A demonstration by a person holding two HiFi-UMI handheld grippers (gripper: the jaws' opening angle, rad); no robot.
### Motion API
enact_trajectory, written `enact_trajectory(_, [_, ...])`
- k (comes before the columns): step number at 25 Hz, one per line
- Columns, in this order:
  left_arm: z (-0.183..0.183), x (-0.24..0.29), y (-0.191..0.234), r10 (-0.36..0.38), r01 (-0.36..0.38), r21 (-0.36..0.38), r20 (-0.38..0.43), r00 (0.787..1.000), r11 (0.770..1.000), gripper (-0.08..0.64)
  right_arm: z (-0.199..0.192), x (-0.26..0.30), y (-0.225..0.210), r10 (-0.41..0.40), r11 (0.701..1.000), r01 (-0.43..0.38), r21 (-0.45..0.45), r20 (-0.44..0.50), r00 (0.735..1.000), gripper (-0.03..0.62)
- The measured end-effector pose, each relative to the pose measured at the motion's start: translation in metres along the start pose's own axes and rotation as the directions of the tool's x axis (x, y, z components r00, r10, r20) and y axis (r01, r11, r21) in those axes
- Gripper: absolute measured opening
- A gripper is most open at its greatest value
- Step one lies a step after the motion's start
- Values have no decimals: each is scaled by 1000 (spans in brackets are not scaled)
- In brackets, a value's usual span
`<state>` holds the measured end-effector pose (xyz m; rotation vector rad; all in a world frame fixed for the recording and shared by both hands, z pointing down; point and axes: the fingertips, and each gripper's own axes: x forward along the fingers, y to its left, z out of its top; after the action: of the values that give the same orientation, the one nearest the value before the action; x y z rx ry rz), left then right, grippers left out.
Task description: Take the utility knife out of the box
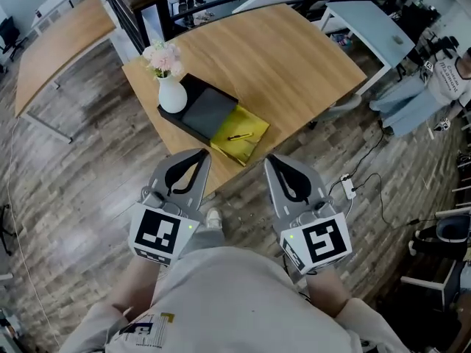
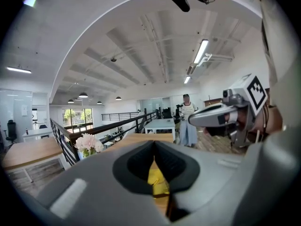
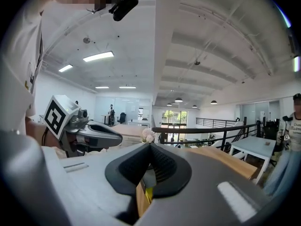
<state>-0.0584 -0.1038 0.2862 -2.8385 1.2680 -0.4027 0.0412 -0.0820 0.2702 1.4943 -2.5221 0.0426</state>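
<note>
At the near corner of the wooden bench (image 1: 294,57) sits the black box (image 1: 210,112), with a white vase (image 1: 172,94) of pale flowers (image 1: 163,57) standing at its far-left end. A yellow sheet (image 1: 246,149) spreads from the box's near-right side. On it lies a slim yellow-and-dark thing that I take to be the utility knife (image 1: 239,136). Whether that sheet is the box's lining or a folded-out lid is too small to tell.

Both tools hang over the floor (image 1: 88,168), near the person's body and well short of the bench, so neither touches anything. The left claw (image 1: 202,154) is pressed together with nothing in it; only the yellow sheet shows through the gap behind its tips. The right claw (image 1: 274,160) is likewise pressed together and empty.

The step in hand looks like the approach, with the task barely begun. To do it well, the right claw, which is nearer the knife, would need to spread before it arrives. It should then come down across the knife's narrow width rather than along its length. A pinch at mid-handle should keep the knife from swinging. The sheet may ruck up and come along, so a low, square bite on the knife alone matters. The left claw could steady the box's near edge. It should stay clear of the vase, which would tip easily if the box is jogged.
</note>
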Motion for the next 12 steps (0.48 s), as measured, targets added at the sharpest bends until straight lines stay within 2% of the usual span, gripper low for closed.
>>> enact_trajectory(7, [3, 30, 52, -30, 30, 29, 8, 1000, 999, 2, 7, 48, -15, -57, 998, 57, 25, -7, 998, 0])
enact_trajectory(12, [4, 42, 72, -48, 48, 26, 14, 999, 998, 2, 8, 69, -20, -67, 997, 67, 22, -25, 997, 0])
